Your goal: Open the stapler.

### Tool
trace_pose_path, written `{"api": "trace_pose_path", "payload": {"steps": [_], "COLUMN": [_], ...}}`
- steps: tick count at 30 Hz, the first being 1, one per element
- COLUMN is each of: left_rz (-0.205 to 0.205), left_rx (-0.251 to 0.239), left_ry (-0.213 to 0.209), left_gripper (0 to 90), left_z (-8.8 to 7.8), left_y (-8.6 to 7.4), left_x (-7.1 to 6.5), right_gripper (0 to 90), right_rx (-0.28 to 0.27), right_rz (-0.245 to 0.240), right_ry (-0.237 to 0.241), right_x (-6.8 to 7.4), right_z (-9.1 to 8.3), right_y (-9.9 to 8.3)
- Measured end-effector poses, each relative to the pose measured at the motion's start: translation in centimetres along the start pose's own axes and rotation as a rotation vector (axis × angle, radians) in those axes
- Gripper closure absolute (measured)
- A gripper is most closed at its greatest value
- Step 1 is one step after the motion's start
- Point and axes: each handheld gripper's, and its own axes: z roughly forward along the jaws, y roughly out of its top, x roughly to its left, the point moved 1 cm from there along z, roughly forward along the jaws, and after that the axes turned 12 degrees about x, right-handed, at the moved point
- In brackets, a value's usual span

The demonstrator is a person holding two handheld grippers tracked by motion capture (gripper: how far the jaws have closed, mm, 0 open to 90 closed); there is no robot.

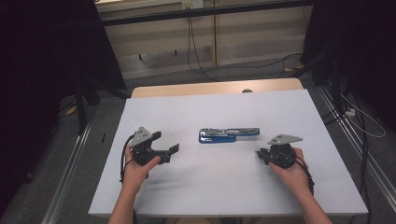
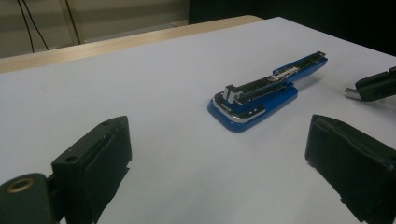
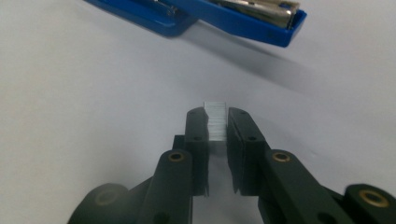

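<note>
Right gripper [image 3: 217, 122] jaws pinching staple strip [image 3: 216, 122], blue stapler [image 3: 210, 16] beyond

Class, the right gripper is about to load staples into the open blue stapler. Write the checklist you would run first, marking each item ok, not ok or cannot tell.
1. Strip of staples clamped between the right gripper's pads: ok.
2. Blue stapler opened out, lying flat on the white table: ok.
3. Staple channel exposed, facing up: ok.
4. Channel empty: cannot tell.
5. Left gripper open, apart from the stapler, not steadying it: not ok.
6. Path from strip to stapler free: ok.
</note>
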Motion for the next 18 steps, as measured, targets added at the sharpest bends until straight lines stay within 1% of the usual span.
{"api": "trace_pose_path", "payload": {"steps": [2, 4, 7, 10, 12, 15, 18], "left_rz": [-0.002, 0.001, -0.002, 0.001, 0.002, 0.003, -0.004], "left_rx": [0.002, 0.000, 0.000, -0.001, 0.003, 0.015, 0.015], "left_ry": [0.002, 0.005, 0.003, 0.003, 0.006, 0.008, 0.006], "left_gripper": [7.1, 7.1, 7.1, 7.0, 7.1, 6.9, 6.8], "left_z": [0.0, 0.0, 0.0, 0.1, 0.1, 0.1, 0.0], "left_y": [0.0, 0.0, 0.1, 0.1, 0.1, 0.0, -0.1], "left_x": [0.0, 0.0, 0.0, 0.0, 0.0, -0.1, -0.1], "right_gripper": [79.4, 79.4, 79.4, 79.4, 79.4, 79.4, 79.4], "right_rx": [-0.009, -0.015, -0.020, -0.029, -0.032, -0.041, -0.048], "right_rz": [-0.005, -0.001, -0.015, -0.021, -0.036, -0.047, -0.067], "right_ry": [0.015, 0.029, 0.031, 0.044, 0.045, 0.060, 0.074], "right_x": [0.1, 0.1, 0.1, 0.0, -0.1, -0.2, -0.2], "right_z": [-0.2, -0.3, -0.6, -1.1, -1.3, -1.7, -1.9], "right_y": [0.3, 0.7, 1.3, 1.9, 2.4, 3.1, 3.8]}}
